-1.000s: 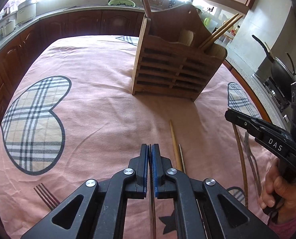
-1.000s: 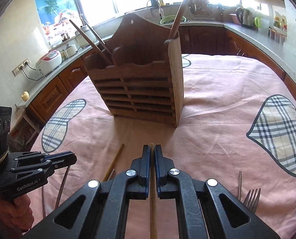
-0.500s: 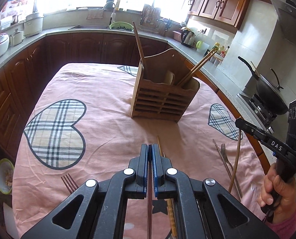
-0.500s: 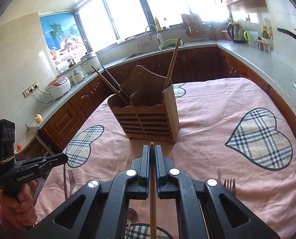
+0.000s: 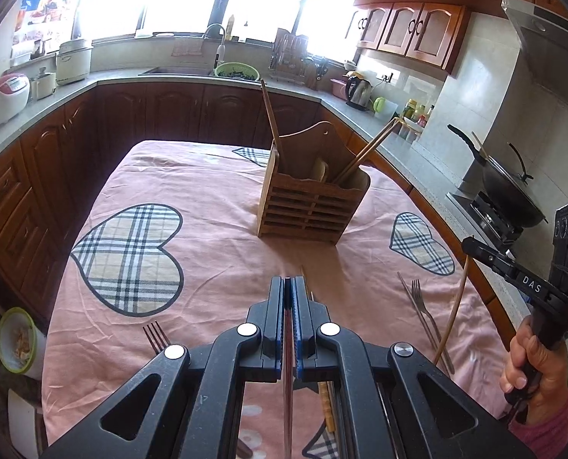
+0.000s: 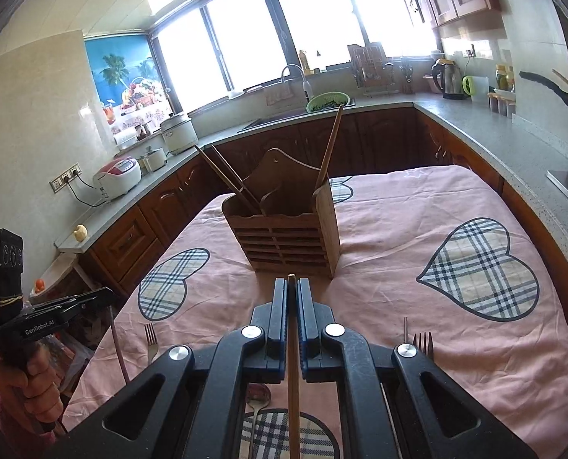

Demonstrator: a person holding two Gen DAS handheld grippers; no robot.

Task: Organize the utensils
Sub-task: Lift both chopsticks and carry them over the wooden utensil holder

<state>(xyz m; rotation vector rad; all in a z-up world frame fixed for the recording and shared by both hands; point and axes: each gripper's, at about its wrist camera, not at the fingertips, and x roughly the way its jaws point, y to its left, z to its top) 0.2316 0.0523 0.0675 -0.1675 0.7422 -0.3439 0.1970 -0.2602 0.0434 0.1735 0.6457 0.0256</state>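
Observation:
A slatted wooden utensil holder (image 5: 310,206) (image 6: 288,237) stands mid-table with chopsticks (image 5: 368,151) and a wooden stick (image 5: 270,114) in it. My left gripper (image 5: 288,281) is shut on a dark reddish chopstick (image 5: 287,375), held high above the table's near end. My right gripper (image 6: 291,281) is shut on a light wooden chopstick (image 6: 293,375), also high, facing the holder. The right gripper also shows in the left wrist view (image 5: 471,246) with its chopstick (image 5: 454,306) hanging down. The left gripper shows in the right wrist view (image 6: 104,294).
The table has a pink cloth (image 5: 207,191) with plaid hearts. Forks (image 5: 423,306) (image 5: 155,336) (image 6: 423,342) (image 6: 150,338), a chopstick (image 5: 326,409) and a spoon (image 6: 257,397) lie on it near me. Kitchen counters surround the table; a wok (image 5: 509,195) sits on the stove at right.
Both grippers have risen and pulled back from the holder, each still shut on its chopstick. The holder now looks smaller and farther.

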